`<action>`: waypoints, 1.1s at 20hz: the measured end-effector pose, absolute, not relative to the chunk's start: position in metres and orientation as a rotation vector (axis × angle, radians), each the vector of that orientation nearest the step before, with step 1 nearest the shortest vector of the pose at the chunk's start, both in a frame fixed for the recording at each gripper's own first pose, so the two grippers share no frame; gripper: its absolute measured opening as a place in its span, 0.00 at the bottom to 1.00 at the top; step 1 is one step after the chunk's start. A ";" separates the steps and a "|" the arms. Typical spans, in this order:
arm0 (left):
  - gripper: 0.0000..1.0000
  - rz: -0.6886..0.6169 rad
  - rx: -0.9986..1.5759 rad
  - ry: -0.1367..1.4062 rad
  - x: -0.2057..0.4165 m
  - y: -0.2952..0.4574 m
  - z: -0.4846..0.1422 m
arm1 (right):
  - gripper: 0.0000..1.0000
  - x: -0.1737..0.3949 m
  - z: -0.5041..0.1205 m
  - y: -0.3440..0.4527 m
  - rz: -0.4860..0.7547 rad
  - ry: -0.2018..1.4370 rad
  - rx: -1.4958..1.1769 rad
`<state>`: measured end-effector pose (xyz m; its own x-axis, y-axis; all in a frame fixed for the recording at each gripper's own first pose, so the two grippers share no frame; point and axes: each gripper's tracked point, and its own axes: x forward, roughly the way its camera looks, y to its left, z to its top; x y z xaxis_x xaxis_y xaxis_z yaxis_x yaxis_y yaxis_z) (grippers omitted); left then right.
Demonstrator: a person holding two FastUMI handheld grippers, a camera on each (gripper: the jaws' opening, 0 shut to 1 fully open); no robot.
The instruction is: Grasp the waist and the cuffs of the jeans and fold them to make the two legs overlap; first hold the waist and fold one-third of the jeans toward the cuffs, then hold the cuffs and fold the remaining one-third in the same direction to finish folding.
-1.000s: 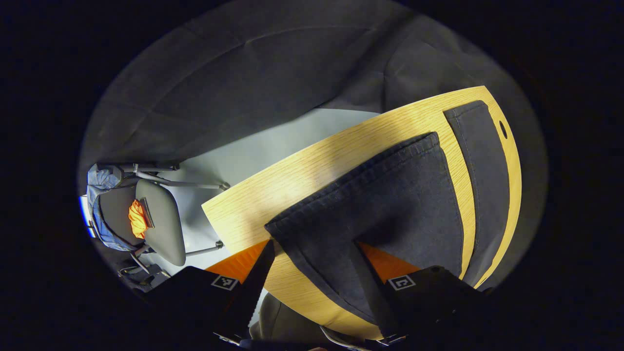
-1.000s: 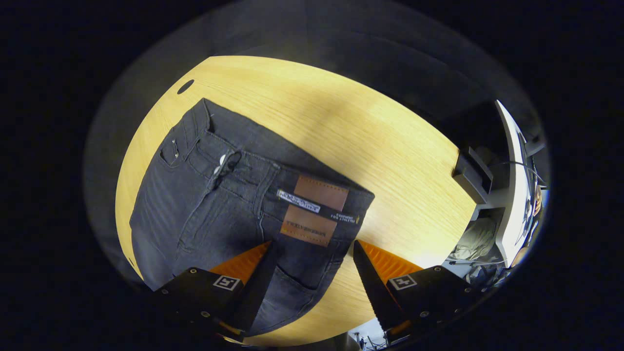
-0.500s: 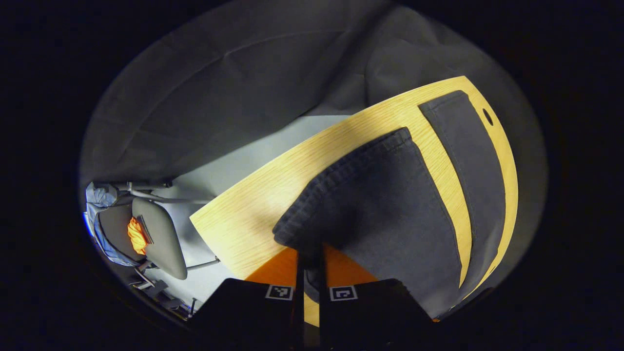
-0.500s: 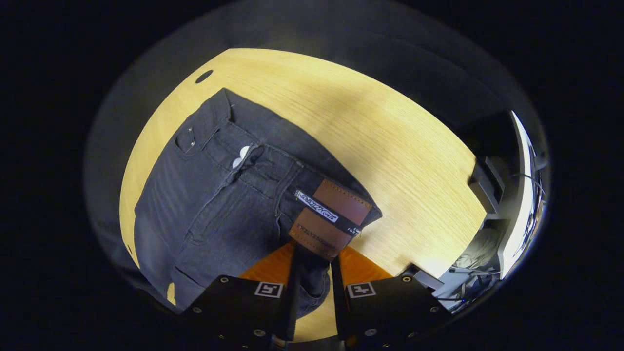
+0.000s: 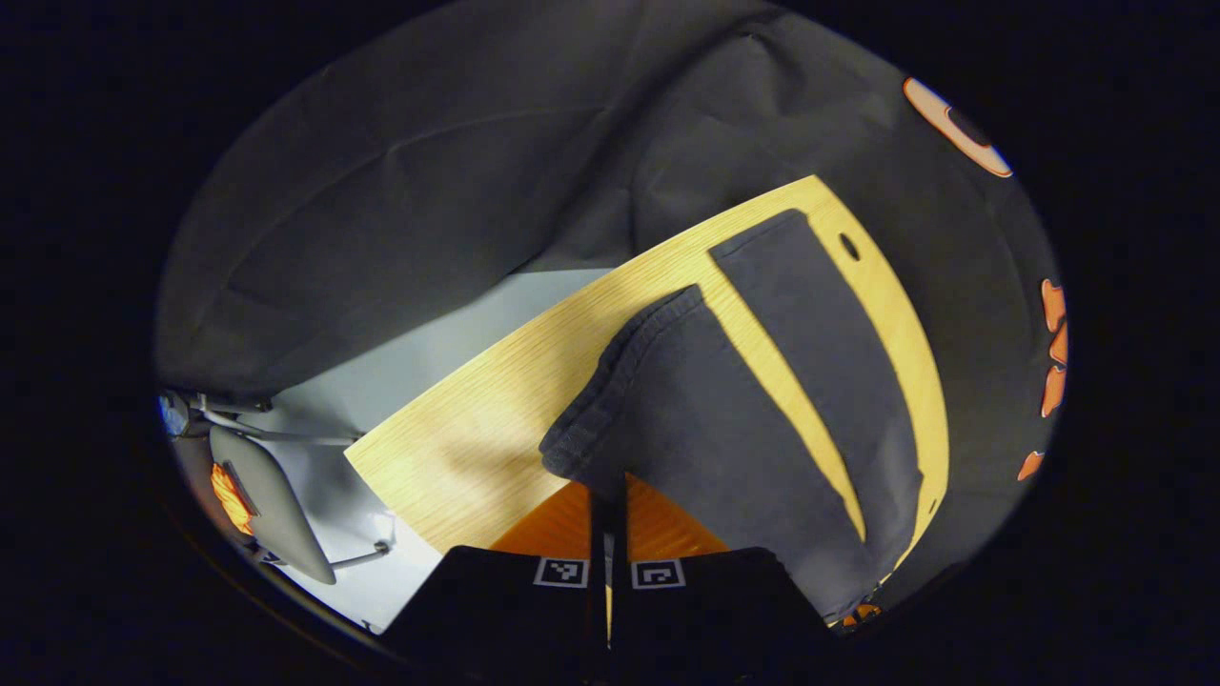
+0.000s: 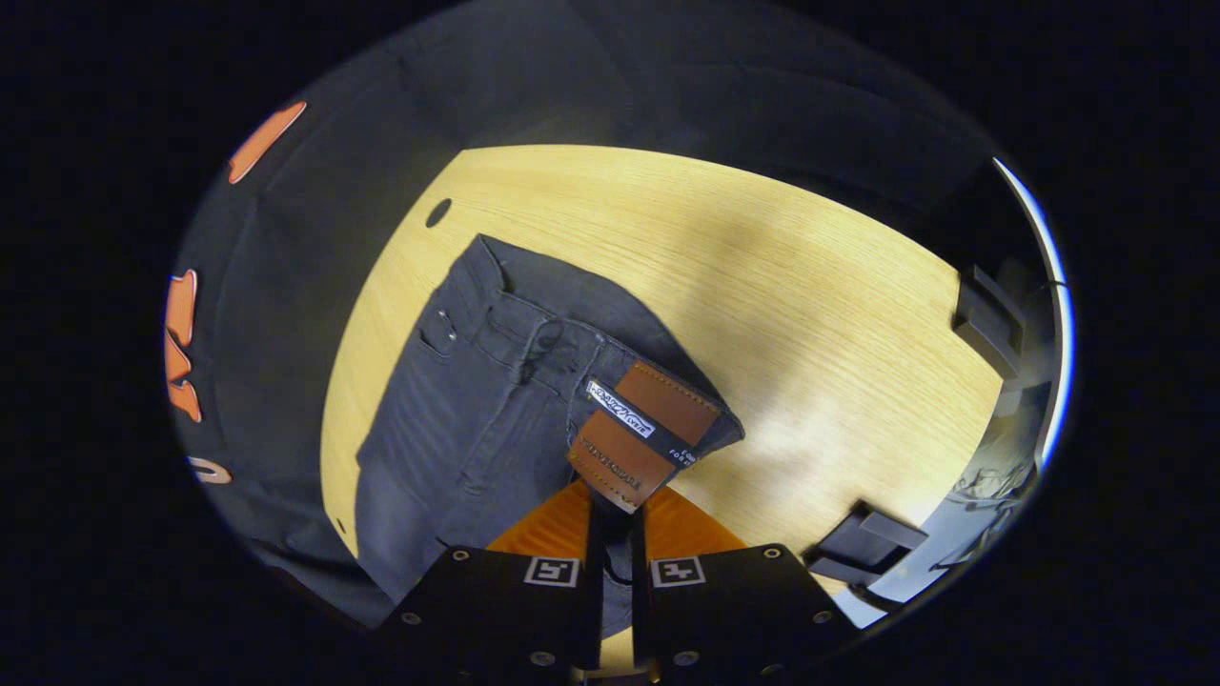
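Jeans [image 6: 496, 391] waist pinched in right gripper [image 6: 615, 534], cuff in left gripper [image 5: 607, 534].

The jeans [image 6: 496, 400] lie on the counter [image 6: 810, 314]. In the left gripper view, one leg [image 5: 705, 419] lies beside the other [image 5: 820, 333]; a chair [image 5: 272, 495] stands off the counter's left edge.

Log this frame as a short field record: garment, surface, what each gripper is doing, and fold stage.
garment: dark jeans, legs apart
surface: wooden table
left gripper: shut on the near leg's cuff, cuff raised off the table
right gripper: shut on the waist beside the brown leather patch
other leg: flat on the table
fold stage: first fold not yet made
background: chair on the floor
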<state>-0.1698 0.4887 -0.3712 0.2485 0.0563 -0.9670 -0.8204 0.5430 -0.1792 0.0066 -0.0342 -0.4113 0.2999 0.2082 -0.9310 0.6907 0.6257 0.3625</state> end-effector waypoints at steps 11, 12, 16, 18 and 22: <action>0.02 0.550 -0.801 1.016 -0.085 0.497 -0.316 | 0.13 0.070 -0.358 -0.023 -0.292 1.093 0.985; 0.02 0.539 -0.803 1.009 -0.077 0.497 -0.315 | 0.13 0.074 -0.356 -0.021 -0.292 1.089 0.991; 0.02 0.530 -0.808 0.995 -0.050 0.498 -0.316 | 0.13 0.098 -0.358 -0.009 -0.263 1.088 1.038; 0.02 0.531 -0.784 1.004 -0.039 0.500 -0.318 | 0.13 0.100 -0.365 -0.005 -0.250 1.105 1.010; 0.02 0.524 -0.753 1.023 -0.020 0.499 -0.317 | 0.08 0.105 -0.366 -0.002 -0.271 1.145 0.983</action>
